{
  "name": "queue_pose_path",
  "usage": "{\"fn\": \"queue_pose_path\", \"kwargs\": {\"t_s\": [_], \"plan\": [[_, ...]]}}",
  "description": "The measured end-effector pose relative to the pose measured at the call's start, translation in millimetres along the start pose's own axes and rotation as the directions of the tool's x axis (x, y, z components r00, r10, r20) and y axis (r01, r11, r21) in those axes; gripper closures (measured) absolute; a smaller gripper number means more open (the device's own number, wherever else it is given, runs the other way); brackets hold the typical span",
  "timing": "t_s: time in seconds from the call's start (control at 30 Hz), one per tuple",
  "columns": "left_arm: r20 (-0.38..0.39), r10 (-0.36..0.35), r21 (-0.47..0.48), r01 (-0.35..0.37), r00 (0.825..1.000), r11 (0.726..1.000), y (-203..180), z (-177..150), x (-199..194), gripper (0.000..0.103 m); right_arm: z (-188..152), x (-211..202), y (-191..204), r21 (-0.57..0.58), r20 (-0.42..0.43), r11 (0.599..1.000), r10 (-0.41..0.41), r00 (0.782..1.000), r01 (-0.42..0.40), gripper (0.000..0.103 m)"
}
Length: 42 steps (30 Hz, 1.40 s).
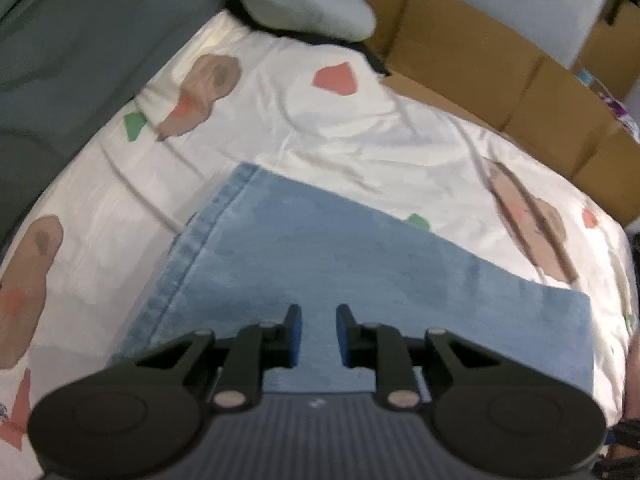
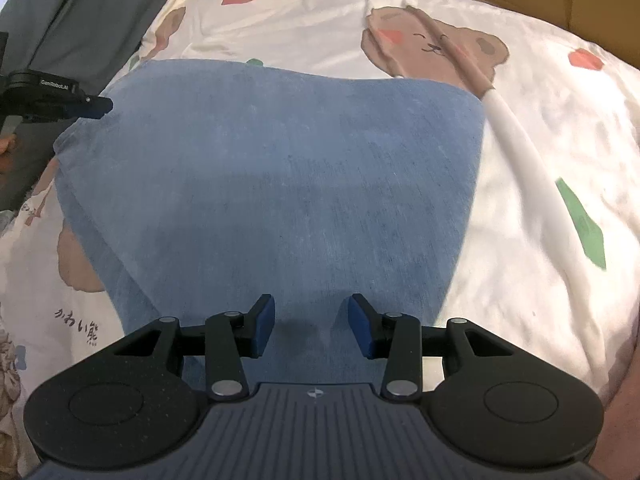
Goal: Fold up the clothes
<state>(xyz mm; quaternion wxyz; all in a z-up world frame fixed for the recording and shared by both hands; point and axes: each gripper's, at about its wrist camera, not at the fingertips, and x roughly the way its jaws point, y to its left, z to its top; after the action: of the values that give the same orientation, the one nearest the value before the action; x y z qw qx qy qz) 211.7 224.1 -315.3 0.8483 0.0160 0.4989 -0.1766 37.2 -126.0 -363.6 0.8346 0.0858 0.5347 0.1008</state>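
The biggest worry is the blue denim garment (image 2: 272, 184) itself. It lies flat on the bed (image 2: 532, 168), spread over the bear-print sheet, already folded over by the look of it, with a stitched seam running down its left edge in the left wrist view. If a fold is made from here with only one side gripped, the cloth could drag and the neat edges could slide out of line (denim is thick and heavy, so it likes to slump).

Next, the right gripper (image 2: 311, 326) hangs over the near part of the denim with its jaws apart and nothing between them. If it pinches down here in the middle, it could bunch the cloth into a lump, not catch an edge.

The left gripper (image 1: 319, 334) hangs over the denim too, its jaws only a little apart, with no cloth pinched. A gap that small could miss a thick layer.

A long crease in the sheet (image 2: 516, 128) runs just beside the right edge of the denim, and soft bedding could rumple under a push.

The room is crowded: cardboard boxes (image 1: 472, 56) line the far side of the bed, a grey cover (image 1: 80, 40) lies on the left, and a pale stuffed thing (image 1: 296, 4) rests at the top.
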Motion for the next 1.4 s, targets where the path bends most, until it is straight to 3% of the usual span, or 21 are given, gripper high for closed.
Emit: {"fn": "queue_pose_path", "kwargs": {"t_s": [0.33, 0.6, 0.77, 0.83, 1.07, 1.13, 1.2, 1.4], "plan": [[-0.045, 0.035, 0.035, -0.034, 0.998, 0.999, -2, -6, 33, 0.082, -8, -5, 1, 0.029, 0.044, 1.0, -0.006, 0.999, 0.005, 0.055], [-0.044, 0.054, 0.044, -0.053, 0.998, 0.998, -2, -12, 39, 0.082, -34, -2, -13, -0.038, -0.03, 0.999, -0.006, 1.0, 0.005, 0.056], [-0.03, 0.058, 0.096, -0.055, 0.998, 0.994, -15, -33, 22, 0.081, -49, -6, -27, 0.032, -0.07, 0.999, -0.012, 0.997, 0.015, 0.054], [-0.025, 0.038, 0.116, -0.035, 0.999, 0.993, -24, -48, 12, 0.081, -55, -9, -34, 0.094, -0.074, 0.996, 0.006, 0.997, 0.001, 0.054], [-0.051, -0.089, 0.088, 0.093, 0.995, 0.992, -55, -103, -21, 0.082, -55, -25, -35, 0.128, -0.051, 0.992, 0.02, 0.998, -0.013, 0.055], [-0.081, -0.149, 0.067, 0.154, 0.986, 0.986, -64, -117, -26, 0.082, -51, -30, -36, 0.148, -0.022, 0.989, 0.031, 0.999, -0.027, 0.061], [-0.117, -0.194, 0.058, 0.202, 0.974, 0.978, -73, -130, -28, 0.082, -43, -33, -33, 0.152, 0.011, 0.988, 0.035, 0.999, -0.037, 0.061], [-0.162, -0.276, 0.024, 0.284, 0.947, 0.959, -94, -151, -27, 0.083, -35, -29, -33, 0.168, 0.008, 0.986, 0.01, 1.0, -0.011, 0.061]]}}
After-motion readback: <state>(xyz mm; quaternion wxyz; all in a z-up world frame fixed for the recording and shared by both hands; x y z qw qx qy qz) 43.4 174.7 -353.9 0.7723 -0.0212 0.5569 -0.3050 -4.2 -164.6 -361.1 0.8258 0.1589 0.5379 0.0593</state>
